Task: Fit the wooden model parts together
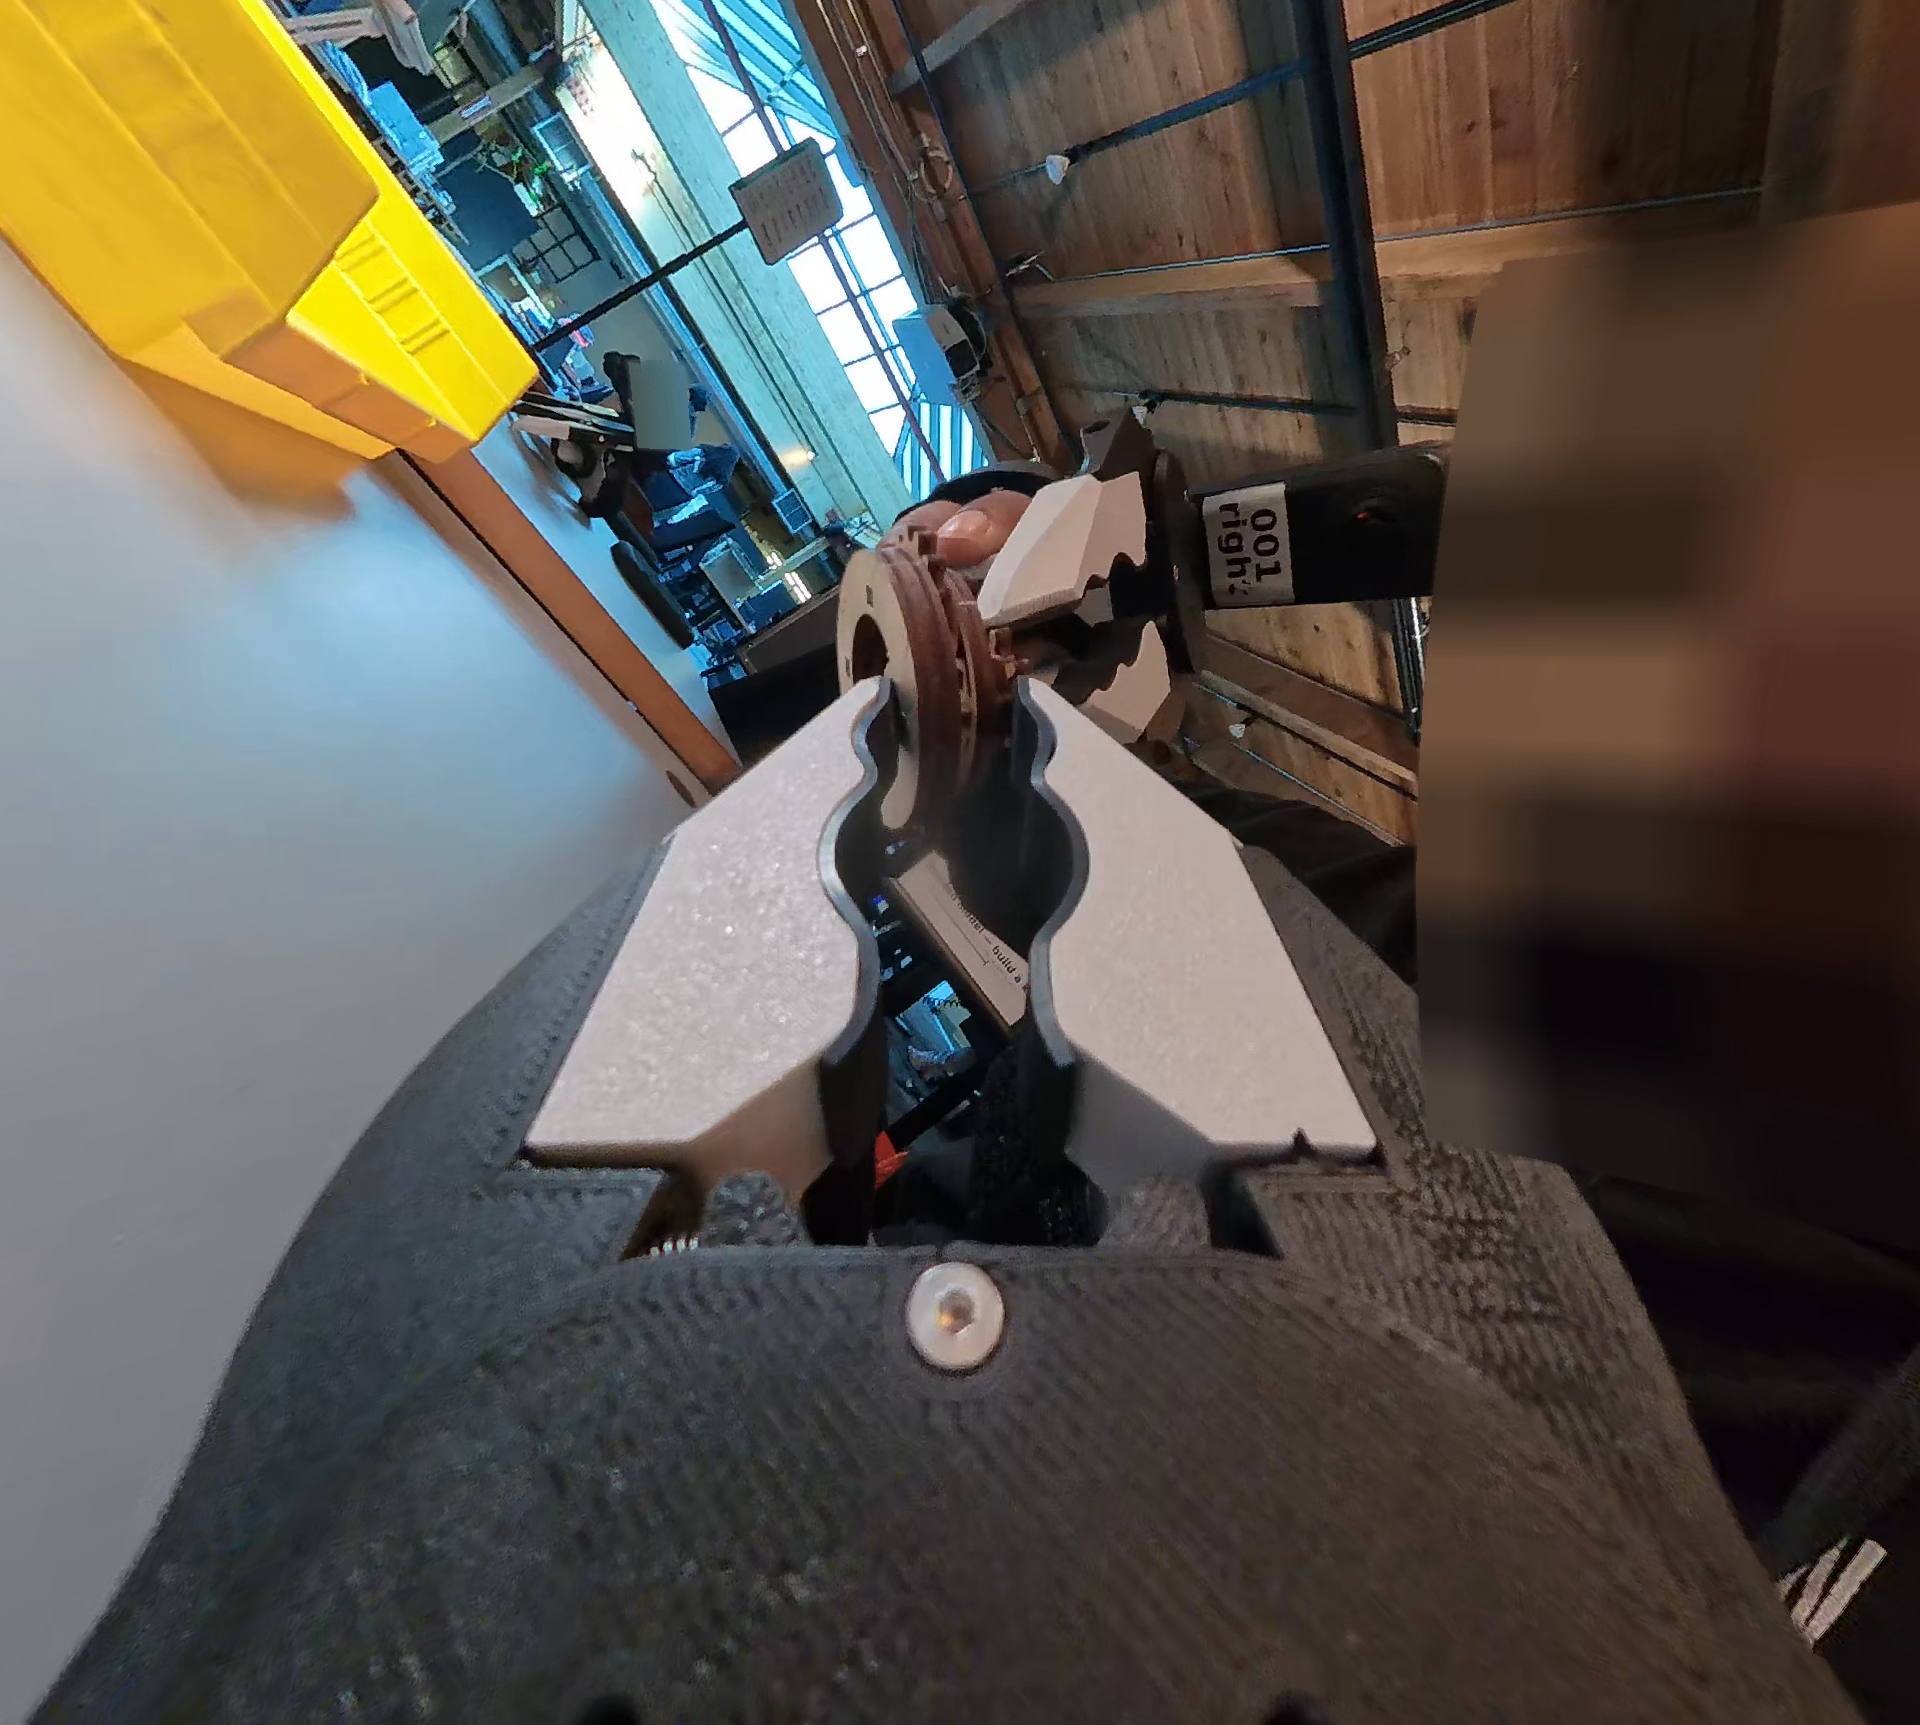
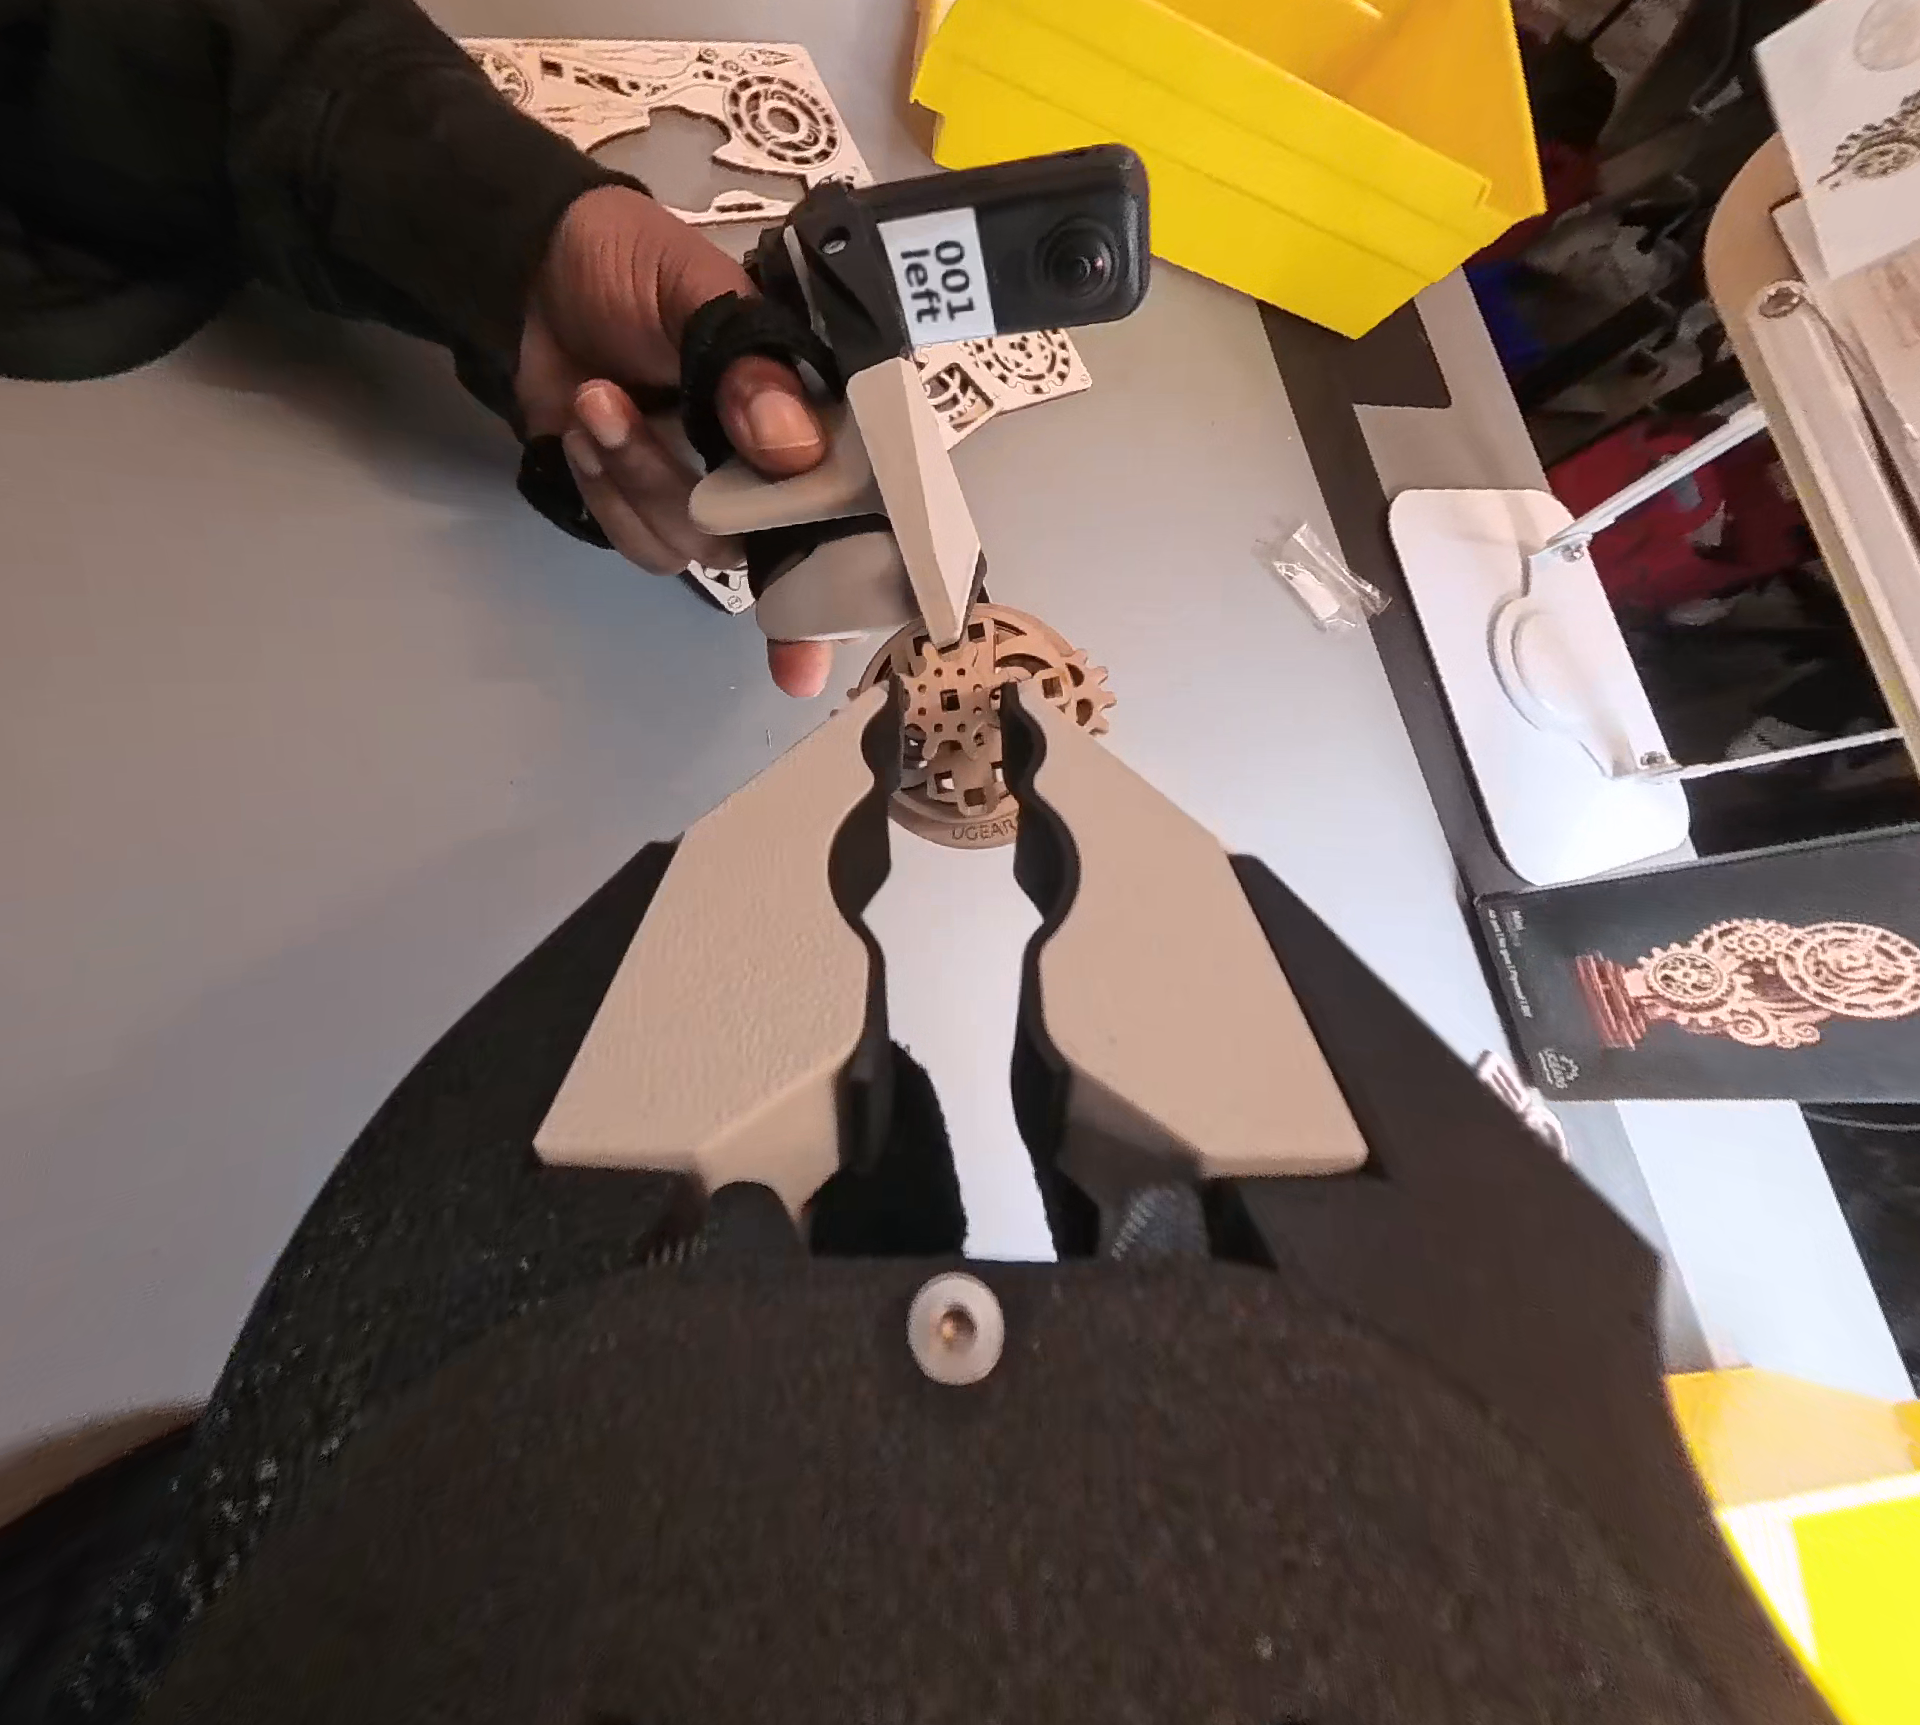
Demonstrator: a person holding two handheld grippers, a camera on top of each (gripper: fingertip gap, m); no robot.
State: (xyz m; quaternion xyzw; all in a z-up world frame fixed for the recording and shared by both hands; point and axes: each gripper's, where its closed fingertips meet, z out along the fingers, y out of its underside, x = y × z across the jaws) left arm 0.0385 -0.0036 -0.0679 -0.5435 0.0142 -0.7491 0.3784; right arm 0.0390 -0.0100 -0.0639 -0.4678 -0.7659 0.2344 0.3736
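Though fingers hide contact, both tools [image 1: 951,709] [image 2: 951,719] clamp gear model [image 2: 982,719]; base half-hidden.

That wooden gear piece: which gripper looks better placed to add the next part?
Probably the right gripper: it looks lightly closed on the wooden gear piece, while the left gripper already clamps its edge and steadies it.

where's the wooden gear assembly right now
In the right wrist view the wooden gear assembly is up off the grey table, clamped between both grippers' fingertips at centre frame, below the yellow bins.
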